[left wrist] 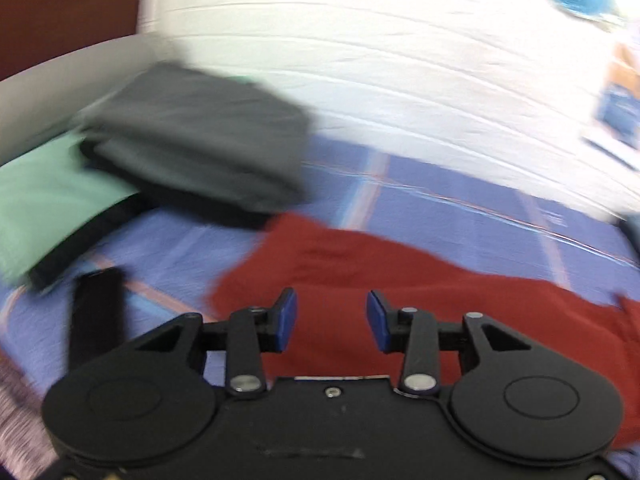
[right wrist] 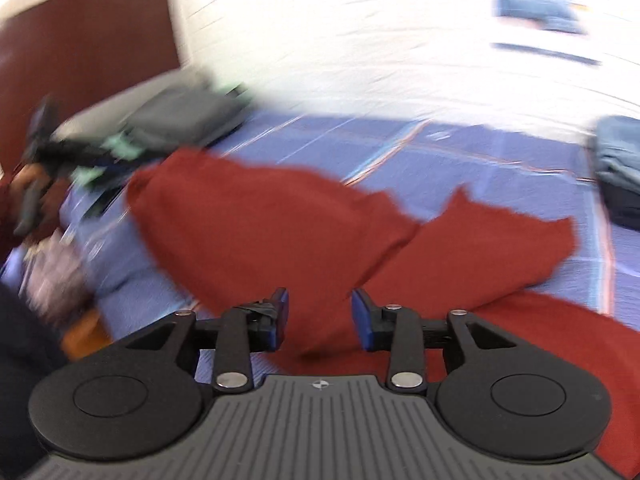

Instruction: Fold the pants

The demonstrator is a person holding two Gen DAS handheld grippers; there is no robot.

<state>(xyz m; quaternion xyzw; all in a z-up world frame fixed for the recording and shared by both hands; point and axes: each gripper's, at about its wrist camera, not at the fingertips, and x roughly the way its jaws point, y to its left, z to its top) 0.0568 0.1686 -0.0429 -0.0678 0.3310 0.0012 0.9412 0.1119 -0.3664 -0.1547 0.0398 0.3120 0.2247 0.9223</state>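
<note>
Red pants (right wrist: 304, 240) lie spread on the blue bedspread (right wrist: 460, 152), directly ahead of both hand-held grippers, long axis running left to right. The left hand-held gripper (left wrist: 331, 322) and right hand-held gripper (right wrist: 319, 318) hover above, jaws apart, empty.

My right gripper (right wrist: 319, 318) hangs over the red pants (right wrist: 280, 220), jaws apart, nothing between the blue pads (right wrist: 362, 320). The pants lie rumpled on the blue checked bedspread (right wrist: 460, 152), two ends reaching toward the white sheet (right wrist: 380, 48) at the bed's far side. Near the bed's far left corner sits a dark grey folded garment (right wrist: 188, 120) with mint green cloth (right wrist: 124, 148) beside it. A dark blue bundle (right wrist: 620, 168) rests at the right edge. A brown headboard (right wrist: 88, 40) stands behind. The picture is motion-blurred.
</note>
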